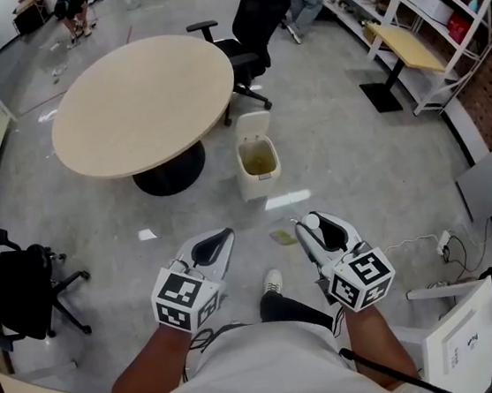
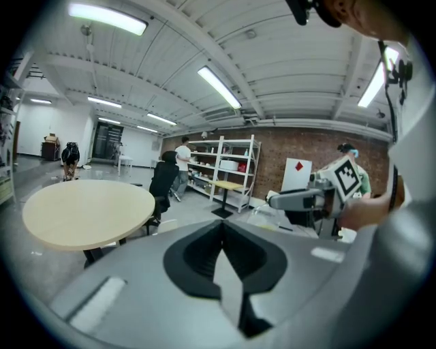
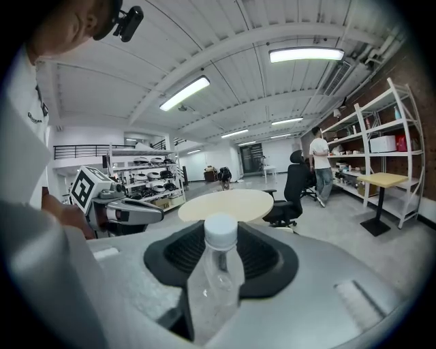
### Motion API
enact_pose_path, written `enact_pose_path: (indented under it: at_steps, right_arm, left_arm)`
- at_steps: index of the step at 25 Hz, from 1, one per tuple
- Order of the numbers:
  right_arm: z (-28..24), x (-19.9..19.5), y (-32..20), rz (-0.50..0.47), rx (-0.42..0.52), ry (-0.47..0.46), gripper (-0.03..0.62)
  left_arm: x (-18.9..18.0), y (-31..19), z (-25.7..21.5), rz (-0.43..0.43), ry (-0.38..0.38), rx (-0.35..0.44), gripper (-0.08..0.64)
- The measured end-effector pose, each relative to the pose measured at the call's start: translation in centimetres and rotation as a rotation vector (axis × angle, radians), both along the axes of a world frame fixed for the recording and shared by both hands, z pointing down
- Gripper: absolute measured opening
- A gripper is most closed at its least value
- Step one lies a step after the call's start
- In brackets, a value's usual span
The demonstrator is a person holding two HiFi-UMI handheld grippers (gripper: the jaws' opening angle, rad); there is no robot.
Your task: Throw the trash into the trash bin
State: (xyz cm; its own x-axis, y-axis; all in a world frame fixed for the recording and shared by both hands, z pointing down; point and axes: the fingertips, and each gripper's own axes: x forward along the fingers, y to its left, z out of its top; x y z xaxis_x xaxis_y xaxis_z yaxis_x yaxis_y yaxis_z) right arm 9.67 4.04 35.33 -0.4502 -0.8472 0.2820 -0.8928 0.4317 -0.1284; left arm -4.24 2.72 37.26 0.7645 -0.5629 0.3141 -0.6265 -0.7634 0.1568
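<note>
Grey floor (image 1: pixel 348 161) runs open from the near grippers to the lid-up trash bin (image 1: pixel 250 184) just right of the round table (image 1: pixel 141 102); right gripper (image 1: pixel 310 226) clamps a clear bottle (image 3: pixel 214 272), long axis along the jaws, white cap pointing far; left gripper (image 1: pixel 220 239) closed, empty.

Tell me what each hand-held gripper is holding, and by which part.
The right hand-held gripper holds a clear plastic bottle by its body, below the white cap. The left hand-held gripper has its jaws together, with nothing between them.
</note>
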Motion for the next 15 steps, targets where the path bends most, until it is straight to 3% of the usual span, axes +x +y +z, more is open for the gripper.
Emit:
enact_pose_path:
  at_steps: [8, 15]
  right_arm:
    - [0.1, 4.0, -4.8, -0.021, -0.004, -0.005, 0.146]
    - [0.9, 7.2, -8.6, -0.048, -0.012, -0.032, 0.146]
  left_arm:
    - [3.4, -4.7, -0.4, -0.036, -0.024, 0.014, 0.008]
    - [8.7, -7.9, -0.4, 0.003, -0.058, 0.008, 0.008]
